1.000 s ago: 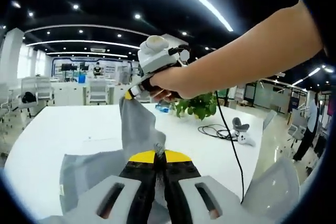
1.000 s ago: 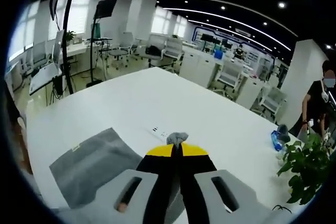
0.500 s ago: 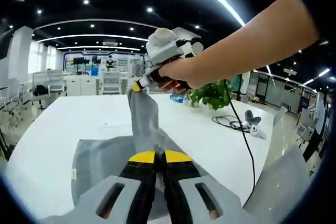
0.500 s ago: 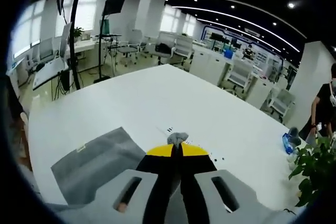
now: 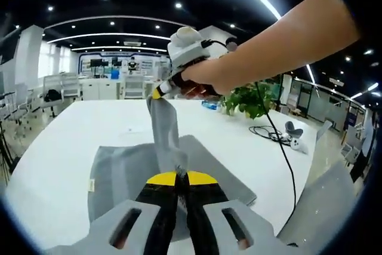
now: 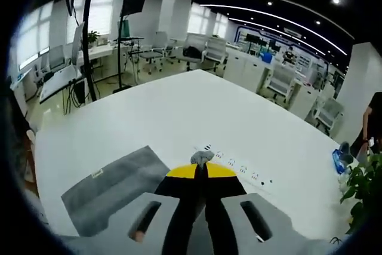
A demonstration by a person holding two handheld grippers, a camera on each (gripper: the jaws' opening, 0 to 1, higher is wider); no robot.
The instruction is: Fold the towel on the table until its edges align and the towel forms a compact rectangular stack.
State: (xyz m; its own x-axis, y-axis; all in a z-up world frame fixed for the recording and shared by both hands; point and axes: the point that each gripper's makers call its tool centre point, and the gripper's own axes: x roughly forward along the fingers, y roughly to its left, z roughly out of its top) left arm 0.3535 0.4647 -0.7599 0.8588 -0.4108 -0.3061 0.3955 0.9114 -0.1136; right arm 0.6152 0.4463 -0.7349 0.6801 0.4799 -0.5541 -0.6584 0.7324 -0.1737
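Both grippers have their jaws pinched on cloth: the left gripper (image 5: 177, 177) clamps a corner of the grey towel (image 5: 128, 174), and the right gripper (image 5: 160, 91), held above it in a person's hand (image 5: 200, 79), grips the neighbouring corner, a strip of fabric hanging taut between them. Compared with a second ago, more of the towel lies flat on the white surface (image 5: 59, 141) beneath the lifted edge, with less of it bunched. That suggests the raised edge is being carried over the flat part for the first fold, so the edges are not yet aligned.
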